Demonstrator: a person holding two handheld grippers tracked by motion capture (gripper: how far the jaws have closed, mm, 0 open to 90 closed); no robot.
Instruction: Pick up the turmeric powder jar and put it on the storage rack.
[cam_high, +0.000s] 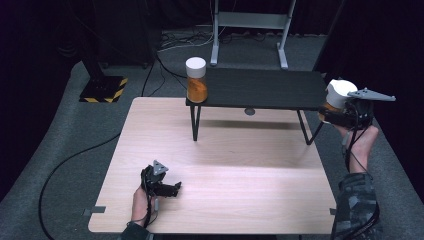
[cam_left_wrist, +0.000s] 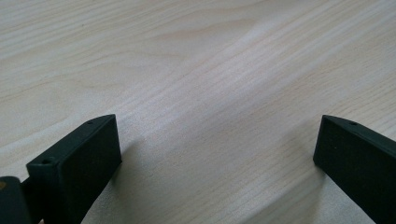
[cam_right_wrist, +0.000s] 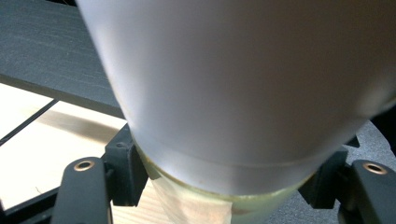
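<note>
1. The right tool (cam_high: 334, 113) pinches a jar (cam_high: 338, 98) with a white lid and orange contents, held in the air just past the right end of the black shelf (cam_high: 270, 90).
2. The step looks like carrying the jar to the shelf, where a second jar (cam_high: 196, 80) already stands at the far left end.
3. Next, the jar likely needs bringing over the shelf top, upright, then lowering before release.
4. The left tool (cam_high: 167, 189) rests spread on the table (cam_high: 240, 165), holding nothing.
</note>
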